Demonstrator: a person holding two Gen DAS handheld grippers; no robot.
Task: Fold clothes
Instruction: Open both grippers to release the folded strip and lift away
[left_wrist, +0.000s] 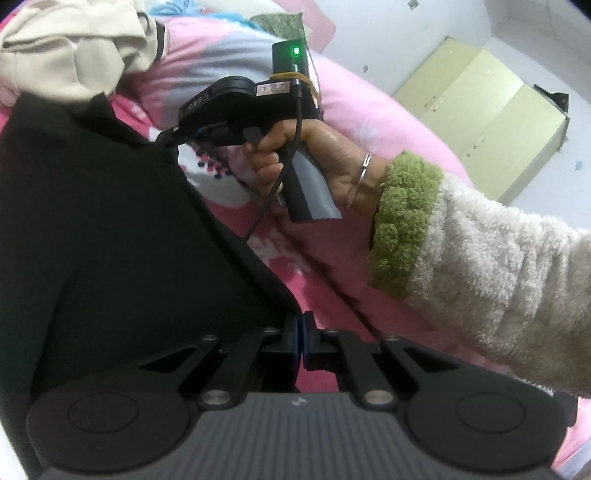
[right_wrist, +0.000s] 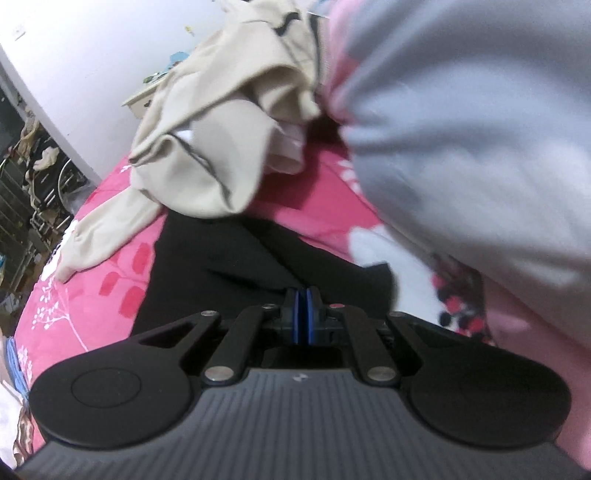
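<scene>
1. Left claw (left_wrist: 300, 334): blue pads pressed together on an edge of the black garment (left_wrist: 110, 229); the cloth stretches away to the upper left.
2. Right claw (left_wrist: 170, 132): closed on the far edge of the same black garment (right_wrist: 229, 266), held in the person's right hand (left_wrist: 314, 158); fleece sleeve (left_wrist: 480, 273) with green cuff.
3. Black garment: stretched between both claws above the pink bed cover (right_wrist: 122, 280).
4. Beige garment (right_wrist: 207, 147): crumpled on the bed, beyond the black one.
</scene>
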